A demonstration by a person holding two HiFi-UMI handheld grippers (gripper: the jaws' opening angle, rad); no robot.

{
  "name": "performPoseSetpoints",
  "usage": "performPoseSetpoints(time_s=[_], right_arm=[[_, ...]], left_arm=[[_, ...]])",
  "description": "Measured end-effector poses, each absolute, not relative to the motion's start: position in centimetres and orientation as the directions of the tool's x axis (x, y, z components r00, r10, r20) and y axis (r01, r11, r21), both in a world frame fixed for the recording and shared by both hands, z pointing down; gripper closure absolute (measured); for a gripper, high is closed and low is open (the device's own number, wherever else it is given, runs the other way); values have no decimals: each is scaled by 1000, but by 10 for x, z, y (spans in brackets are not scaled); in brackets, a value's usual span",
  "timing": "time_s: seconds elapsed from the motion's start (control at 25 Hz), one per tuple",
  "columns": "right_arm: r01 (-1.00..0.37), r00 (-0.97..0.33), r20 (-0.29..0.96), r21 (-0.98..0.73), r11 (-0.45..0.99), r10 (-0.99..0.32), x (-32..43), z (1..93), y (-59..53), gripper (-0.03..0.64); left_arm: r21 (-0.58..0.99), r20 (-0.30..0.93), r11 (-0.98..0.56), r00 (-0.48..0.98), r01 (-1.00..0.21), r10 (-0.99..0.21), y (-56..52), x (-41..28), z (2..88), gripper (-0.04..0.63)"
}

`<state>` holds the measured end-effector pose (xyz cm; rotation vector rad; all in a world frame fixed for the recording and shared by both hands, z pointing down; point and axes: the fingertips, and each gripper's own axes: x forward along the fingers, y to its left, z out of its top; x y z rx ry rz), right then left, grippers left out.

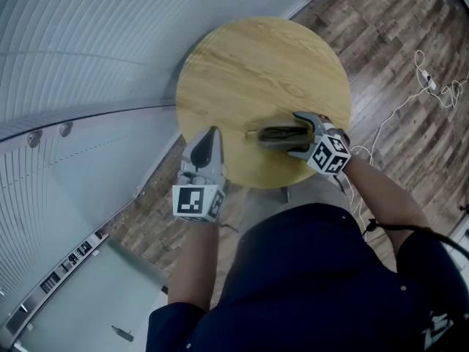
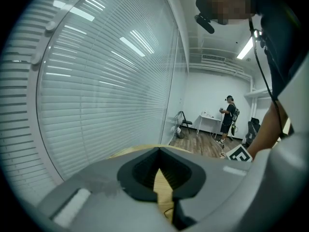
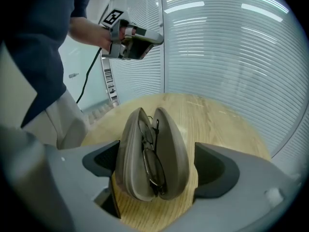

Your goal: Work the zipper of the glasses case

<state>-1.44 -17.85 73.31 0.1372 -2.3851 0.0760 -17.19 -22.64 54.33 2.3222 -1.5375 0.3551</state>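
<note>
The right gripper [image 3: 157, 167], jaws wide apart, has the partly open case [image 3: 169, 146] between its pads but not clamped, on the table [image 3: 217, 124], while the left gripper [image 1: 210, 139], closed and empty, hovers near the table's edge.

The head view looks steeply down on the round table [image 1: 256, 64]. The right gripper view sits low, close to the glasses case [image 3: 166, 149] (both share it). The left gripper view faces across the room.

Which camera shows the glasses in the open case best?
Right gripper view: the dark wire-rimmed glasses sit plainly inside the grey-brown clamshell case. The head view shows only the case, small; the left gripper view shows neither.
</note>
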Motion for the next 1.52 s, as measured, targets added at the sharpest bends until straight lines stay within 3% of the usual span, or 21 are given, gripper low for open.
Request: performPoseSetpoints(time_s=[0.48,0.52,0.64,0.76,0.88,1.04,1.52], right_arm=[[-70,-690,724,-73,995,4,-22,752,-177,147],[-75,-693,721,-80,994,6,-22,750,-179,161],[-92,-697,717,-85,992,-3,-22,742,-187,325],[-89,-677,736,-114,990,24,-23,746,-188,327],[-56,-599,798,-118,991,61,-26,769,-181,284],[-11,-594,798,-131,991,99,-43,775,-168,302],[-246,-714,699,-194,950,-42,-25,734,-188,321]], left_arm=[[138,393,-322,350,-937,-850,-229,-183,537,592],[140,394,-320,349,-937,-850,-228,-185,538,592],[150,392,-323,356,-934,-848,-227,-186,537,592],[150,392,-323,356,-934,-848,-226,-186,536,592],[148,395,-323,355,-935,-848,-225,-187,539,592],[147,401,-320,352,-936,-846,-217,-194,543,592],[198,383,-397,444,-896,-810,-213,-200,549,592]])
